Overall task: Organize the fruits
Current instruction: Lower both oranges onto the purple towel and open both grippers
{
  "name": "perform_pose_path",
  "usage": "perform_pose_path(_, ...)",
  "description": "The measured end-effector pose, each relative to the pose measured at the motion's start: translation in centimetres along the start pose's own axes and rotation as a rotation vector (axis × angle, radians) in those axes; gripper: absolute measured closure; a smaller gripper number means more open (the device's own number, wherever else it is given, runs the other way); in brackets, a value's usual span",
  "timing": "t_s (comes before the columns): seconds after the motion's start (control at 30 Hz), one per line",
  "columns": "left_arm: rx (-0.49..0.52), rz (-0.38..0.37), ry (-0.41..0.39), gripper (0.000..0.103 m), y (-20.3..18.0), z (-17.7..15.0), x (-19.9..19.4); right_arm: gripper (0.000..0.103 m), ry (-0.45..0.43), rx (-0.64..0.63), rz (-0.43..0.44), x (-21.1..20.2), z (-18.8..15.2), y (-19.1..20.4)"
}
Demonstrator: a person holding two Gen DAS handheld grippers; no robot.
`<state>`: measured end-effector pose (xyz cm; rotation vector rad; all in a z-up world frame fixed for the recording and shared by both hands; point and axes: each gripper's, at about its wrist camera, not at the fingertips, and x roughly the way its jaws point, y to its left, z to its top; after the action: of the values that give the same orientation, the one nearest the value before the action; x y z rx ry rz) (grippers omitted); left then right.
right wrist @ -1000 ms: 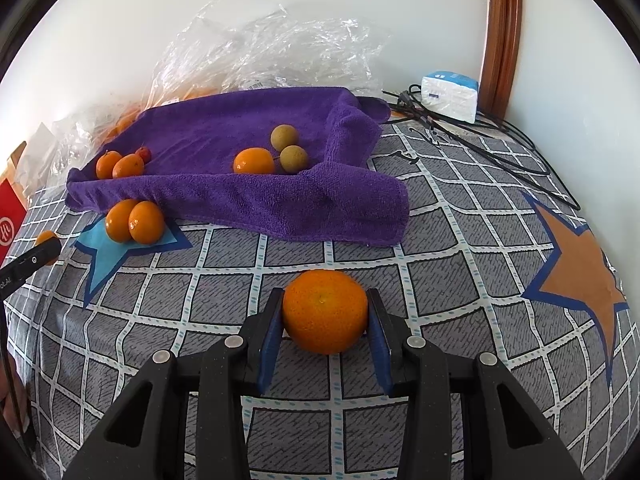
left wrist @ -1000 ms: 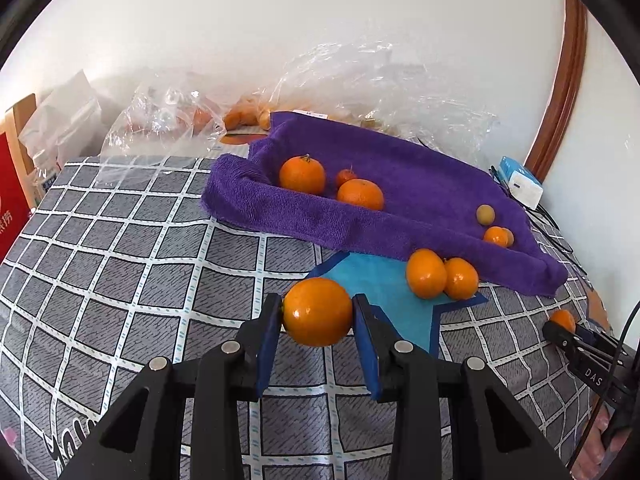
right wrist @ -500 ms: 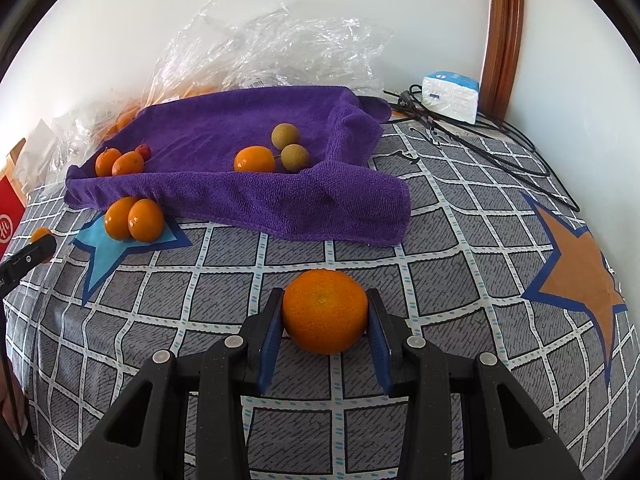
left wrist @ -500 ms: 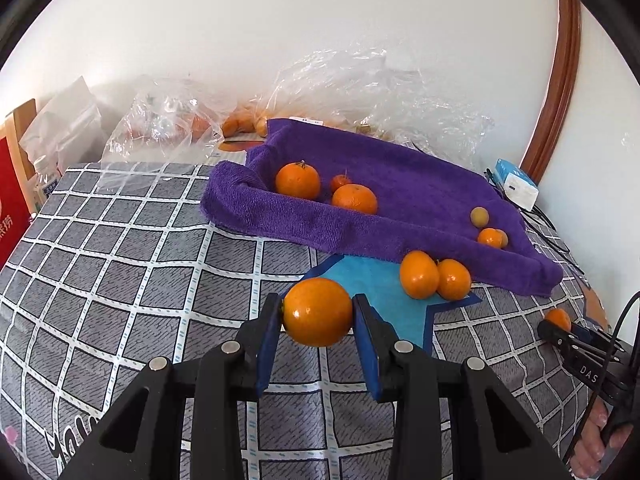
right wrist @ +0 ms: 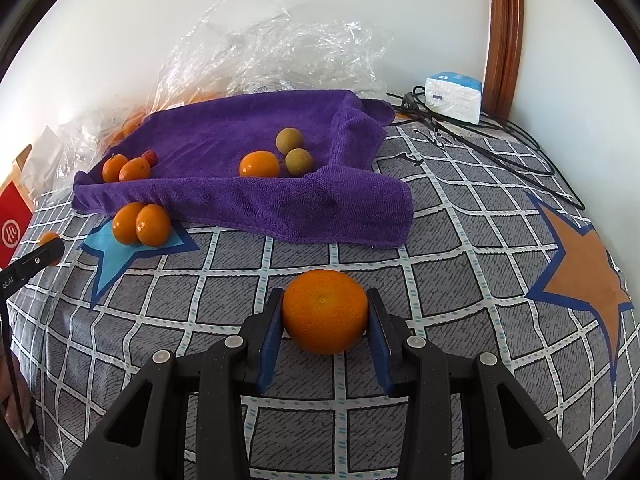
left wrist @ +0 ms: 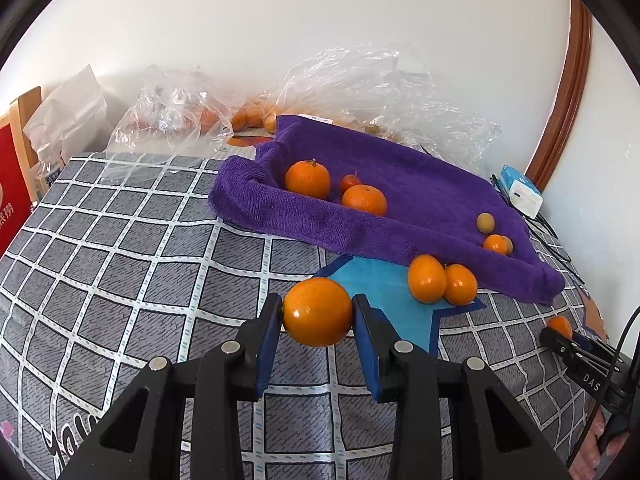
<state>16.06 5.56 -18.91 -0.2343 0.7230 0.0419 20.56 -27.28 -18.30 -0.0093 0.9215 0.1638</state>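
Left gripper: clamped on a smooth orange, held above the checked cover.
Right gripper: clamped on a dimpled mandarin.
Purple towel: at 12 o'clock, fruit lying on it.
Two oranges: at 10 o'clock, on the blue star.

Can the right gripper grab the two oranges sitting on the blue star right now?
Probably not: the right gripper is already shut on an orange, so its jaws are full. The two oranges lie uncovered.
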Motion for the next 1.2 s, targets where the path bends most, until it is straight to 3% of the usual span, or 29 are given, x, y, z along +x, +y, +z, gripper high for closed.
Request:
perform_pose_path(0.47, -0.033, 0.004, 0.025, 0.069, 0.8, 0.1, -0.2, 0.064, 0.008, 0.011, 0.016, -0.1, 0.1, -0.1)
perform_pose_path(0.73, -0.044, -0.007, 0.003, 0.069, 1.7, 3.0, -2.1, 0.064, 0.017, 0.027, 0.053, 0.1, 0.9, 0.6)
perform_pose_path(1.2, -0.075, -0.012, -0.01, 0.069, 2.2, 11.1, -0.1, 0.064, -0.089, -0.025, 0.076, 0.0, 9.8, 3.9)
